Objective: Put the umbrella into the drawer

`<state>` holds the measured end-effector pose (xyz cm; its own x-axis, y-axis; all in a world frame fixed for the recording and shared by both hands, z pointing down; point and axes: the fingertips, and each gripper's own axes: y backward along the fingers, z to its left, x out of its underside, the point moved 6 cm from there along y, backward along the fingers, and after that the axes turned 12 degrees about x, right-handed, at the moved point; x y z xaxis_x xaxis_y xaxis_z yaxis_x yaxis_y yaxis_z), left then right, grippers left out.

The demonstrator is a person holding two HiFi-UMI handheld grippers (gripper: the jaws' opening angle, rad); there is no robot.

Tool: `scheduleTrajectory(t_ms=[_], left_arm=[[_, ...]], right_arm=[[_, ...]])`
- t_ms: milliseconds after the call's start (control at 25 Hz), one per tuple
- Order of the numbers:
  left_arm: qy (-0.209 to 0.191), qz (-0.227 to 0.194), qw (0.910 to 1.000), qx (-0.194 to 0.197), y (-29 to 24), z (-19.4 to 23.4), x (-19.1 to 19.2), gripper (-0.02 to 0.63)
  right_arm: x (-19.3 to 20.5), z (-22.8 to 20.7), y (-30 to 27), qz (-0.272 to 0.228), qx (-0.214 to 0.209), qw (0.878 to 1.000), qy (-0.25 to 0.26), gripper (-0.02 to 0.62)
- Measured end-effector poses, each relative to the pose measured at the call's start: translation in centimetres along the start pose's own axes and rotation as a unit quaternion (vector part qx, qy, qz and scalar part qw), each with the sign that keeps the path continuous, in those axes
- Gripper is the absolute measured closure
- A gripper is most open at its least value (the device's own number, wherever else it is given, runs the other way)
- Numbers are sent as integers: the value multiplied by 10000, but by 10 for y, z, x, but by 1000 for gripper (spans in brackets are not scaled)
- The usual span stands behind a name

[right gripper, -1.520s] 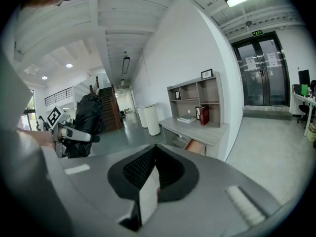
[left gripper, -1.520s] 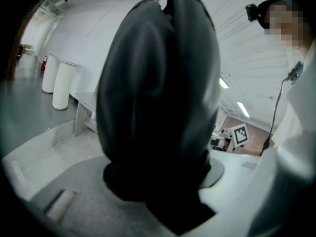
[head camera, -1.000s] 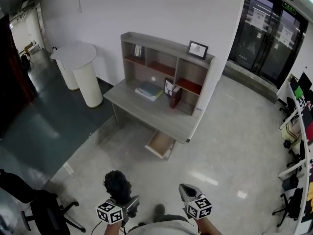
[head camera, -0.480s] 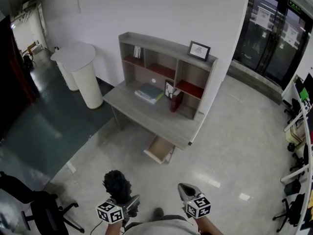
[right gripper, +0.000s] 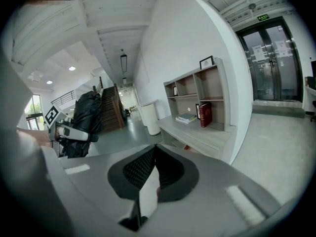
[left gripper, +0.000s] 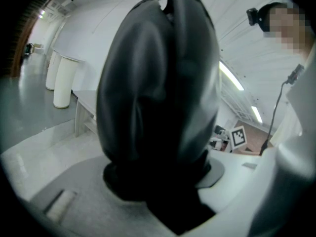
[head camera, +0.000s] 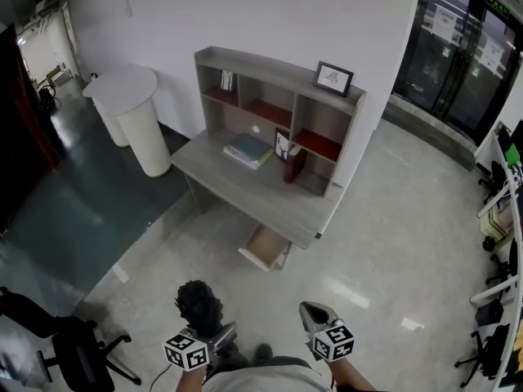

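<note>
A black folded umbrella (head camera: 198, 305) stands up out of my left gripper (head camera: 214, 337) at the bottom of the head view, and the jaws are shut on its lower end. In the left gripper view the umbrella (left gripper: 158, 98) fills most of the picture and hides what lies ahead. My right gripper (head camera: 310, 317) is held beside it, apart from it, with its pads (right gripper: 143, 167) closed together on nothing. The drawer (head camera: 265, 247) stands pulled out under the grey desk (head camera: 245, 190), some way ahead of both grippers across the floor. From the right gripper view the umbrella (right gripper: 86, 115) shows at the left.
The desk carries a hutch with shelves (head camera: 270, 96), a stack of books (head camera: 248, 149), a red book (head camera: 292, 164) and a picture frame (head camera: 333, 77). Two white round stands (head camera: 135, 109) are at its left. A black office chair (head camera: 69, 345) is at lower left, glass doors (head camera: 462, 51) at right.
The desk and the drawer have drawn slightly nearer in the head view. Both grippers keep their places at the bottom of the view, and the umbrella stays in the left one.
</note>
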<state>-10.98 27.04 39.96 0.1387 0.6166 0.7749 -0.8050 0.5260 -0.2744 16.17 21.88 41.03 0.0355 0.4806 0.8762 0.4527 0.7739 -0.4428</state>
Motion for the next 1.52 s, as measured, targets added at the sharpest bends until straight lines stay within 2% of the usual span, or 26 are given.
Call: scheduleTrajectory(t_ms=[280,600,1520], left_arm=[[28,57,10000,46,-6,19,-9,390],[65,168,9996,228,-13,54,-33,390],[23,858,9918,945,-29,191,-114,390]], right_arm=[[2,-4,-13,75,97,9999,-37,591],[-18,-3,-42,32,348,9993,-132,591],[-61,24,-145,77,1238,9912,-464,591]])
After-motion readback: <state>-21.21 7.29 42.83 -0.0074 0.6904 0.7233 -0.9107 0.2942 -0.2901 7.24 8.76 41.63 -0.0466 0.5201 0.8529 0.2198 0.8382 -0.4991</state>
